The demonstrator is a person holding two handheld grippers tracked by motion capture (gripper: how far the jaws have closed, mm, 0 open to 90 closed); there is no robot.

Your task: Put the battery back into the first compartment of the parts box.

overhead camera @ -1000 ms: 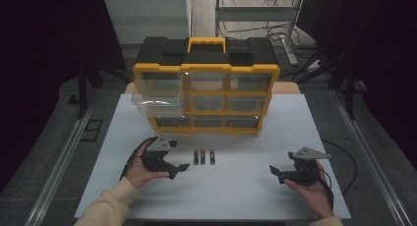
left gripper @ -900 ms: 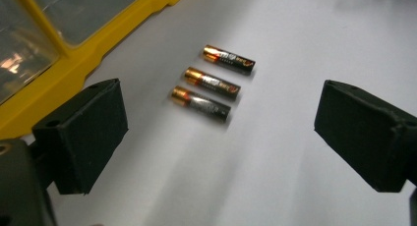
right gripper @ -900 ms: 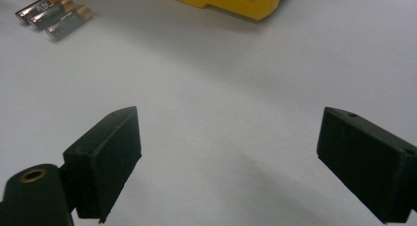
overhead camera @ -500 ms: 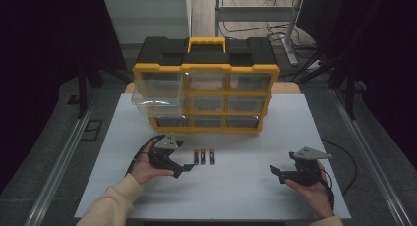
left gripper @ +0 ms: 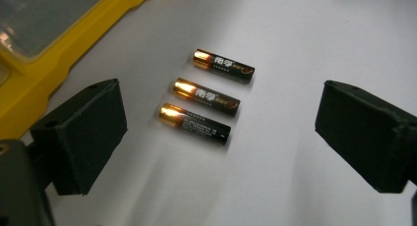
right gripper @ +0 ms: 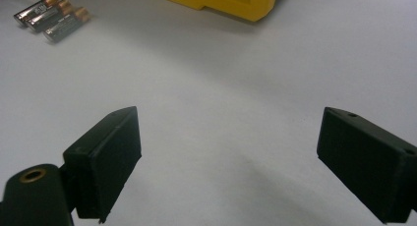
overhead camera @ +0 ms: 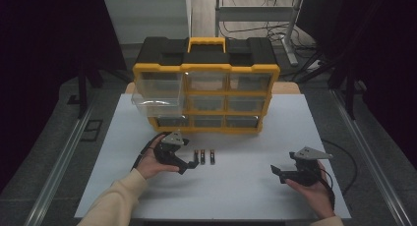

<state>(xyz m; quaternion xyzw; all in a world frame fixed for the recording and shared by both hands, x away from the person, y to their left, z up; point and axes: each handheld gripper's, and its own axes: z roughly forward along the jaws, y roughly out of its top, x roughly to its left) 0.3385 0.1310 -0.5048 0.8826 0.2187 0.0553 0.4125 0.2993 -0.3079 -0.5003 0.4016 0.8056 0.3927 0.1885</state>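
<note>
We hold the left gripper (overhead camera: 193, 163) wide open and empty just beside three AAA batteries (left gripper: 206, 96), lined up on the white surface (overhead camera: 236, 186) for picking. Our right gripper (overhead camera: 276, 172) rests well apart — jaws spread, holding nothing — and one drawer (overhead camera: 156, 104) of the yellow organizer (overhead camera: 206, 83) stands pulled out, likely to take them.

The left gripper (overhead camera: 189, 164) is now seen nearer the three batteries (overhead camera: 204, 156), right of its earlier place in the frame. Its jaws are held wide apart, just beside the nearest battery (left gripper: 194, 123).
</note>
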